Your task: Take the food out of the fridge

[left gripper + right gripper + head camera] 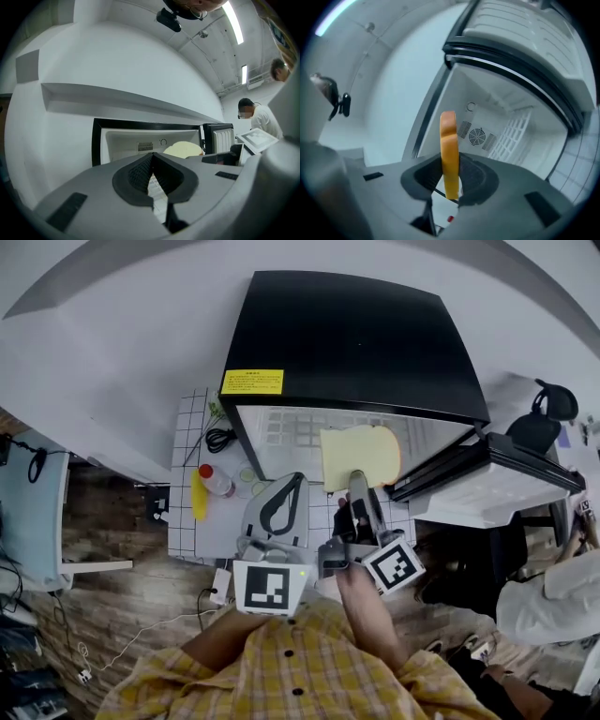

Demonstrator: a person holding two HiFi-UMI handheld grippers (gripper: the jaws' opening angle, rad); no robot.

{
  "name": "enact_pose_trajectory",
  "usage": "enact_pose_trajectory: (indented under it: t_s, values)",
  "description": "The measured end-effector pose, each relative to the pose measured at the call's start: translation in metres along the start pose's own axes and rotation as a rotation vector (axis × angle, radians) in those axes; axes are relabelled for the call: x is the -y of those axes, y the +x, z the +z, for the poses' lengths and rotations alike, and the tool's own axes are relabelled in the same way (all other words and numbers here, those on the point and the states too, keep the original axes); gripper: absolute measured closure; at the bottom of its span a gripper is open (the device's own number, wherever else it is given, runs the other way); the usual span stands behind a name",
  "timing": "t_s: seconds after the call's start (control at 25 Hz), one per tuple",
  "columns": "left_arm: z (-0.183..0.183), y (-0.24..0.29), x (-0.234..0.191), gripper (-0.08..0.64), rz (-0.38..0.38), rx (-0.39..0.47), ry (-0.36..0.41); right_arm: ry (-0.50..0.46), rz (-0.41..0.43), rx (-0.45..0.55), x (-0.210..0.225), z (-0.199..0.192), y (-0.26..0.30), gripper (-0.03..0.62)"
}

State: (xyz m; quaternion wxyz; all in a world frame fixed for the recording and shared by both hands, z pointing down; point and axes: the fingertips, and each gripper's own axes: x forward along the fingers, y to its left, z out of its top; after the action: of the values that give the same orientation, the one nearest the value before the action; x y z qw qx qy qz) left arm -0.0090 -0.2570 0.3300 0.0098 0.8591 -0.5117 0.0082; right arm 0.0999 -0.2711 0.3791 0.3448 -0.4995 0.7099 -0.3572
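Right tongs (451, 177) are clamped on the bread slice (449, 151), which stands edge-on between the pads at the mouth of the open fridge (356, 343). Left tongs (152, 158) are pressed together, empty, just alongside.

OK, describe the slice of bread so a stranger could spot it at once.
Find the black-topped fridge with its door swung open. At its opening, the right hand-held gripper is shut on the slice of bread. It is the only flat, pale yellow piece with an orange crust.
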Motion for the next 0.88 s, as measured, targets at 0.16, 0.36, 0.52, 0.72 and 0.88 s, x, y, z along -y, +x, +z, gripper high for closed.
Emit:
enact_pose_trajectory:
  t_s: [0.16, 0.36, 0.52, 0.72, 0.88]
  values:
    - [0.002, -0.002, 0.003, 0.552, -0.002, 0.008, -0.005, -0.335, 0.022, -0.01, -0.034, 0.006, -0.004, 0.506]
    - [0.006, -0.006, 0.005, 0.552, 0.003, 0.021, -0.008, -0.577, 0.028, -0.039, -0.055, -0.002, -0.009, 0.505]
    - [0.008, -0.008, 0.006, 0.552, 0.006, 0.026, 0.007, -0.766, -0.011, -0.052, -0.065, -0.004, -0.015, 0.5]
    - [0.005, -0.008, 0.007, 0.552, 0.004, 0.027, 0.003, -0.947, -0.063, -0.058, -0.073, -0.004, -0.016, 0.5]
    - [0.001, -0.005, 0.008, 0.552, 0.001, 0.016, -0.009, -0.981, -0.113, -0.1, -0.059, -0.01, -0.015, 0.5]
